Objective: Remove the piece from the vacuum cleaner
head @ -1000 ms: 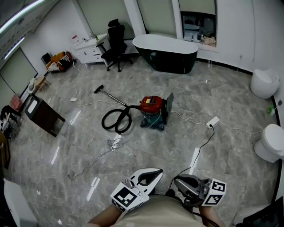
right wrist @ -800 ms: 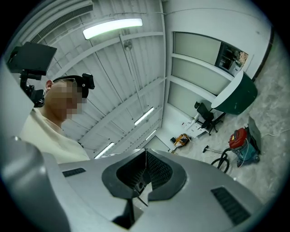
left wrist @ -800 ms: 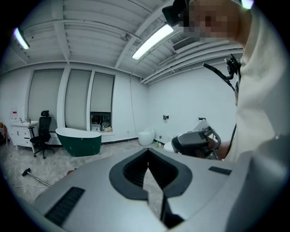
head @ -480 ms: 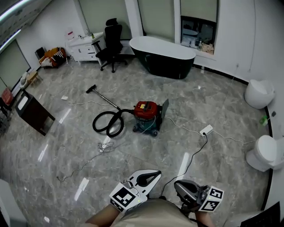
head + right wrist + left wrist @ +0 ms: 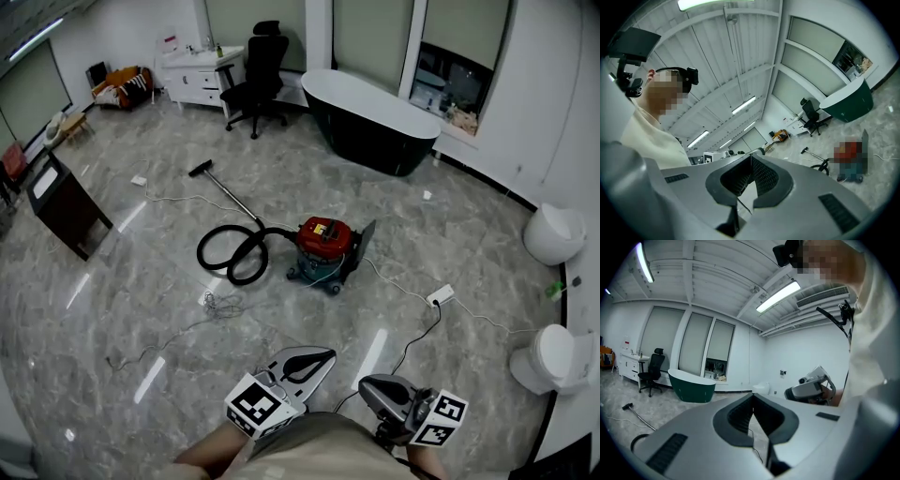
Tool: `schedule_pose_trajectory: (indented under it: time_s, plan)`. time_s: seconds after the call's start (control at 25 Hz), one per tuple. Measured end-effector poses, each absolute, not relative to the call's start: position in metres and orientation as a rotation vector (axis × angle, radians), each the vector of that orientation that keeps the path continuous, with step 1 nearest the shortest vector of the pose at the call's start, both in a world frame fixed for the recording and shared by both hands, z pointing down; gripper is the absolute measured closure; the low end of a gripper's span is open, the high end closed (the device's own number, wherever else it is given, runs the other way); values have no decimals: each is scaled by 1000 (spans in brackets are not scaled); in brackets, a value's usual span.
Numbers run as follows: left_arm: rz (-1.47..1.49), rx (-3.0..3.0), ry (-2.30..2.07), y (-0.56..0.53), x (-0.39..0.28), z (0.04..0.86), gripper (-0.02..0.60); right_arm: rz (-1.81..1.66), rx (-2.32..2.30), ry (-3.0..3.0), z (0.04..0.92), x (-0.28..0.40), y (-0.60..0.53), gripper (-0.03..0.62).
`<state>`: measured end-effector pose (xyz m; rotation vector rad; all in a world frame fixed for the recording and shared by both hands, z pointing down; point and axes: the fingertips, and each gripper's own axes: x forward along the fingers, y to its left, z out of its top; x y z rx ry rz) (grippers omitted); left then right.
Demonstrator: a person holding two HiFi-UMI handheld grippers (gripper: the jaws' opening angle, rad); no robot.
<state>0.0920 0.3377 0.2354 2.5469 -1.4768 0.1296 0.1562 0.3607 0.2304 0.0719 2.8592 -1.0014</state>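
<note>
L claw, R claw closed, by torso

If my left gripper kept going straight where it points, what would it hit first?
Nothing nearby: the left gripper aims through open air, probably toward the distant white toilet; depth is unclear.

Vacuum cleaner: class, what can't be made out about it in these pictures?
- Head view: vacuum cleaner too far and small to tell its removable piece.
- Right gripper view: a blur patch covers its body.
- Left gripper view: the left gripper hides its body; only the hose shows.
</note>
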Motion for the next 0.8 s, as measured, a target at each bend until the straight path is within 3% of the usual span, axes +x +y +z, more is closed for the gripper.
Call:
schedule_pose_trajectory:
  time_s: [0.48, 0.8]
  plan:
    - [44, 2478, -1619, 330, -45, 229, 578, -1002, 207, 2951, 225, 28, 345, 591]
    - [-60, 2420, -1713, 346, -87, 227, 578, -966, 367, 3042, 224, -22, 356, 591]
